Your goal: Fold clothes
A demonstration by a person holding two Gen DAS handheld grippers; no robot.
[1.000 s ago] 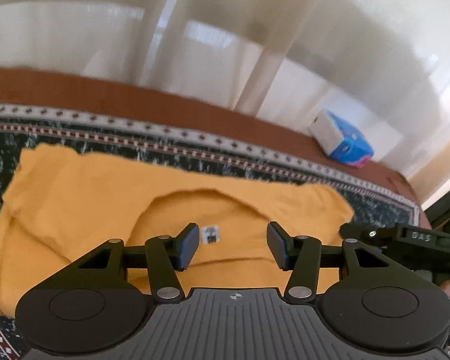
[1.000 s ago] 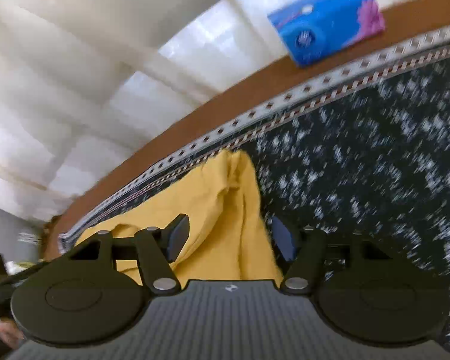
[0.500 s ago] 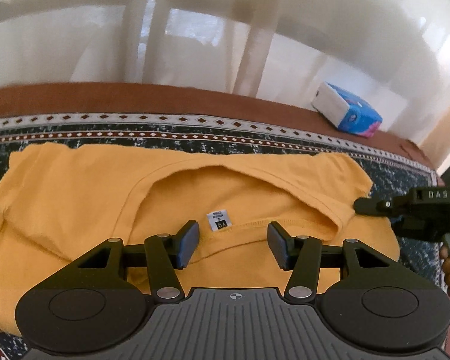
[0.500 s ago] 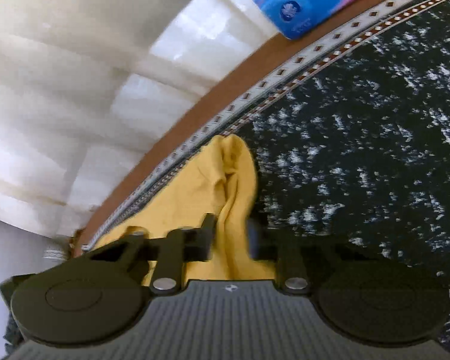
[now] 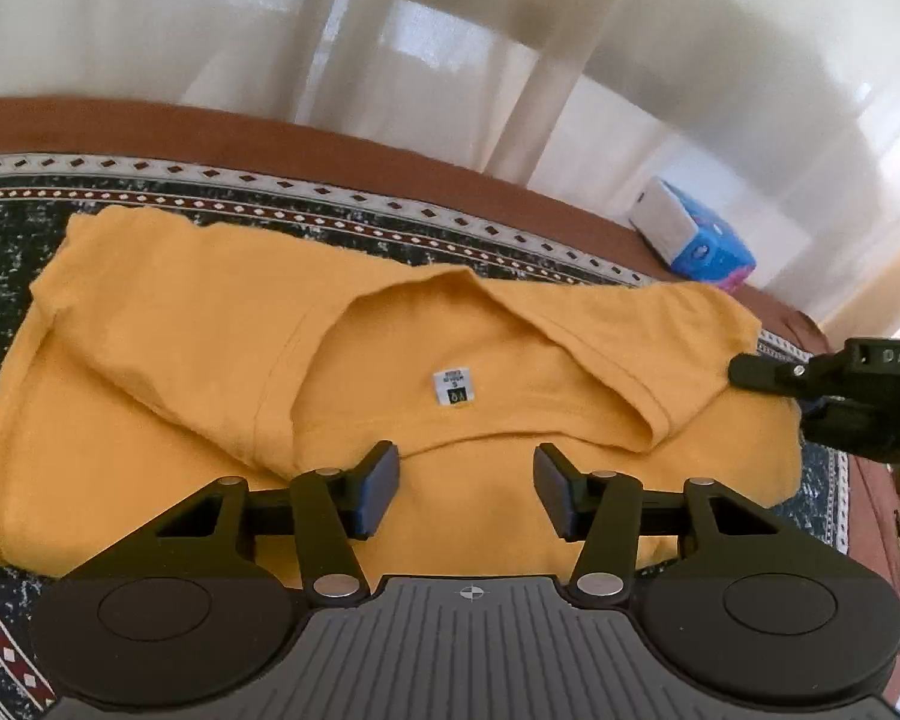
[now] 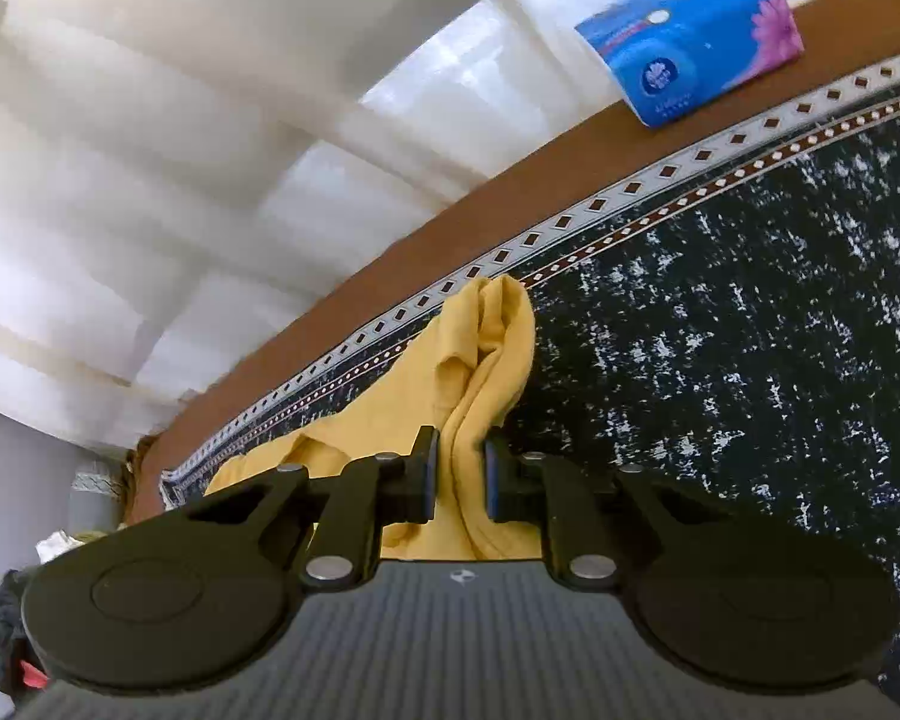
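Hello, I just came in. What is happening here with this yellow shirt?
A person is folding a yellow shirt that lies on a patterned cloth. They hold a gripper in each hand. The right gripper has just been closing and now pinches a bunched edge of the shirt at its right side. The left gripper is open over the front of the shirt, near the neck label, and holds nothing. A blue tissue pack lies at the far edge.

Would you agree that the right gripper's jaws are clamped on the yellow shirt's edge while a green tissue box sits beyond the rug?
Not quite: the tissue box is blue, as the right wrist view shows. The right gripper is indeed clamped on the yellow shirt, and the box does sit beyond the rug.
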